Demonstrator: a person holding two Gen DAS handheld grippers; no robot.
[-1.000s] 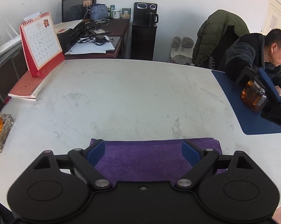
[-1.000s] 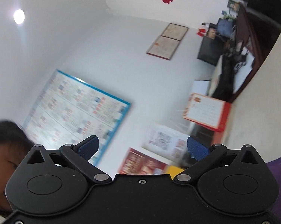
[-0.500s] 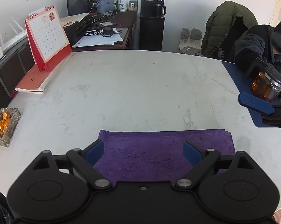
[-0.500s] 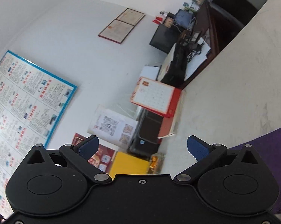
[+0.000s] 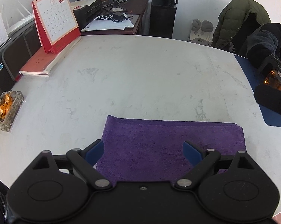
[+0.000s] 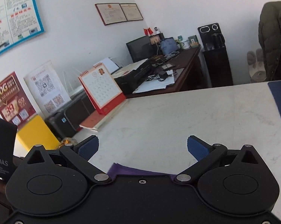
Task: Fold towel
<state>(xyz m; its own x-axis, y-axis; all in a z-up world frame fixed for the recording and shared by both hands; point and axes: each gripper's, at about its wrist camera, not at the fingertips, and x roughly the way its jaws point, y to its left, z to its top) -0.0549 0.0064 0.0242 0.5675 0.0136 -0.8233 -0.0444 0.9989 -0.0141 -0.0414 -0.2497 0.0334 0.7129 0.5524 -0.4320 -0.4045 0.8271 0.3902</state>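
Observation:
A purple towel lies folded flat as a wide rectangle on the white marble table, near its front edge. My left gripper hovers above the towel's near half, open, nothing between its blue pads. My right gripper is open too, level above the table, with only a strip of the towel showing just under its body. In the left wrist view the right gripper's black body sits at the far right edge; its fingers are out of that frame.
A red desk calendar stands on a red book at the table's back left. A glass ashtray sits at the left edge. A blue mat with a glass teapot lies at the right, beside a seated person.
My left gripper has pulled back and up, so more of the towel shows. My right gripper swung from pointing at the wall and ceiling down to level over the table.

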